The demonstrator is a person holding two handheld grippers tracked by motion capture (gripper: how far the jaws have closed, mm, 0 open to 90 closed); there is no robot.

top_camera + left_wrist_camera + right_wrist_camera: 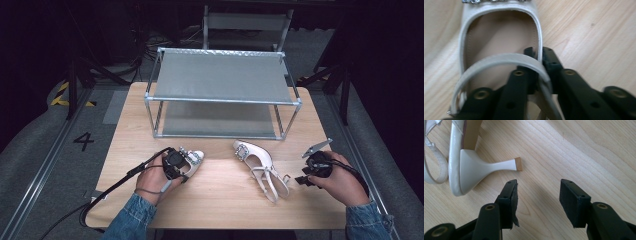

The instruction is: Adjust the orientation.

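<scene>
While two shoes (252, 162) lie tabled

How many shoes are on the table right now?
2. One shoe lies front left, its side wall clamped in the left gripper. The other shoe lies on its side front right, near the open right gripper. None on the rack.

left tongs (538, 58) pinched closed, pointing down; right tongs (537, 195) gape open, held low.

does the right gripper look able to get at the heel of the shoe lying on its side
Probably yes: the right gripper is open and empty, the heel lies just ahead of its jaws, with bare table between.
</scene>
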